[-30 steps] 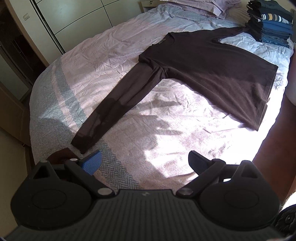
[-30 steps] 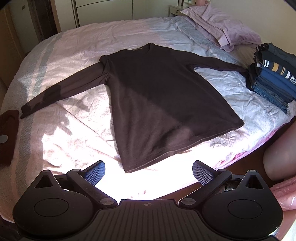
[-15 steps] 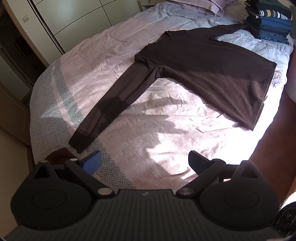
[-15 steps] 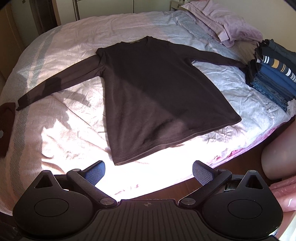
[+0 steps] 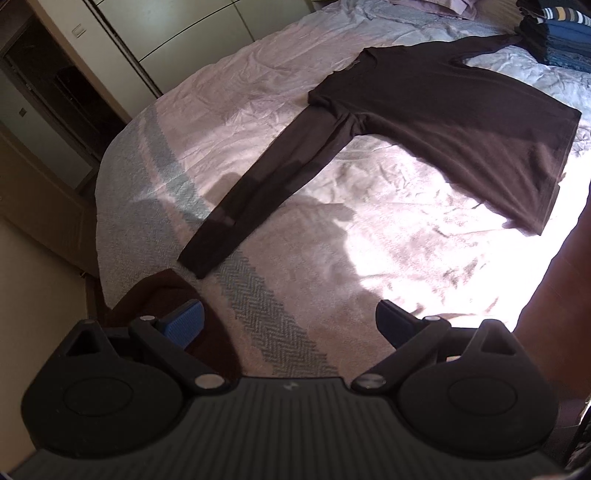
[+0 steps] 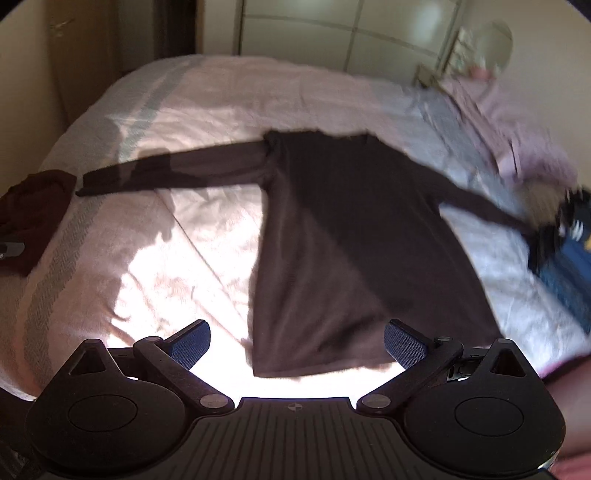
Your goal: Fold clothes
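A dark brown long-sleeved shirt [image 5: 443, 110] lies flat on the bed with both sleeves spread out. It also shows in the right wrist view [image 6: 351, 240]. My left gripper [image 5: 290, 321] is open and empty above the bed's near edge, close to the cuff of the left sleeve [image 5: 201, 258]. My right gripper [image 6: 297, 345] is open and empty, just above the shirt's bottom hem [image 6: 314, 365].
The bed has a pale pink cover [image 5: 258, 96] with a grey herringbone stripe. A stack of folded blue clothes [image 5: 561, 33] sits at the far right, also in the right wrist view [image 6: 565, 266]. A dark crumpled garment [image 6: 33, 214] lies by the left cuff. Pillows [image 6: 517, 129] and wardrobes [image 5: 177, 37] are beyond.
My left gripper has moved closer to the left sleeve's cuff. My right gripper has swung toward the hem, and its view is now blurred by motion.
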`<state>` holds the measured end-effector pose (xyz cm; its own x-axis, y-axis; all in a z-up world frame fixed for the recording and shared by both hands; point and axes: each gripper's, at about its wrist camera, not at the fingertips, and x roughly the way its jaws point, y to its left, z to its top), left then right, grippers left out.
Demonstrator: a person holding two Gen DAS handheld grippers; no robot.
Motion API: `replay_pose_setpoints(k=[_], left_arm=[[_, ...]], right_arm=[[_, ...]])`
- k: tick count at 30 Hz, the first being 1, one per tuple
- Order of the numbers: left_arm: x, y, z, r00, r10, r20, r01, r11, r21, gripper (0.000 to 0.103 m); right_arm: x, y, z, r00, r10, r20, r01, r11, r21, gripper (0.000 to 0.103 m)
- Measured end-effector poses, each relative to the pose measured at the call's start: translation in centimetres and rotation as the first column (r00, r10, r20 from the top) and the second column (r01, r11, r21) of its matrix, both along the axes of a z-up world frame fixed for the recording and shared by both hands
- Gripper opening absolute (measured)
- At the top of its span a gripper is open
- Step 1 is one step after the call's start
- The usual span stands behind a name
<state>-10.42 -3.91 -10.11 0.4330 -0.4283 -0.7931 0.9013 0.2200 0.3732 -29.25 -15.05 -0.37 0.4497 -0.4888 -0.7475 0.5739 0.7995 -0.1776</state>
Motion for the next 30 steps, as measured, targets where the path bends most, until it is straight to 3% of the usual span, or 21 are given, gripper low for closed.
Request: replay_pose_setpoints(k=[2, 6, 10, 12, 14, 16, 17, 19, 22, 27, 30], left_arm=[[2.1, 0.6, -0.3, 0.999, 0.024, 0.033, -0.024, 1.0, 0.008, 0.098], [7.8, 1.0, -1.0, 0.996, 0.069, 0.061, -0.069, 0.998, -0.003, 0.098], [13.4, 0.3, -2.4, 0.994, 0.092, 0.062, -0.092, 0.996, -0.018, 0.098], [15.7, -0.1, -3.2, 0.997, 0.055, 0.062, -0.052, 0.998, -0.04, 0.098], [17.9, -0.7, -4.8, 0.996, 0.028, 0.08, -0.027, 0.999, -0.017, 0.098], [20.1, -1.2, -6.3, 0.995, 0.014, 0.096, -0.015, 1.0, 0.001, 0.098], [21.2, -1.3, -7.0, 0.995, 0.012, 0.101, -0.013, 1.0, 0.004, 0.098], [23.3, -1.2, -8.3, 0.994, 0.036, 0.101, -0.035, 0.999, -0.005, 0.098], [26.0, -1.1, -10.3, 0.992, 0.094, 0.079, -0.093, 0.995, -0.024, 0.098], [28.0, -0.7, -13.2, 0.984, 0.171, 0.043, -0.17, 0.985, -0.033, 0.098], [28.4, -0.4, -14.2, 0.976, 0.215, 0.029, -0.214, 0.976, -0.034, 0.098]], right_arm=[[2.3, 0.8, 0.9, 0.997, 0.045, 0.069, -0.039, 0.995, -0.09, 0.103], [8.4, 0.0, 0.2, 0.99, 0.102, 0.101, -0.106, 0.994, 0.03, 0.103], [16.1, 1.1, -1.2, 0.952, 0.298, 0.068, -0.299, 0.954, 0.009, 0.102], [20.3, 1.7, -2.6, 0.913, 0.406, 0.048, -0.407, 0.913, 0.019, 0.101], [24.5, 2.4, -4.2, 0.867, 0.498, 0.023, -0.499, 0.866, 0.027, 0.074], [28.7, 3.0, -6.8, 0.827, 0.562, -0.008, -0.561, 0.827, 0.03, 0.064], [30.6, 3.3, -8.1, 0.808, 0.59, -0.017, -0.589, 0.808, 0.033, 0.064], [34.3, 4.2, -11.0, 0.758, 0.652, -0.04, -0.652, 0.758, 0.016, 0.062], [39.6, 5.7, -15.7, 0.676, 0.733, -0.071, -0.734, 0.679, 0.016, 0.042], [46.0, 8.4, -23.3, 0.531, 0.82, -0.215, -0.844, 0.535, -0.042, 0.041], [47.9, 8.7, -26.4, 0.475, 0.838, -0.269, -0.877, 0.477, -0.061, 0.041]])
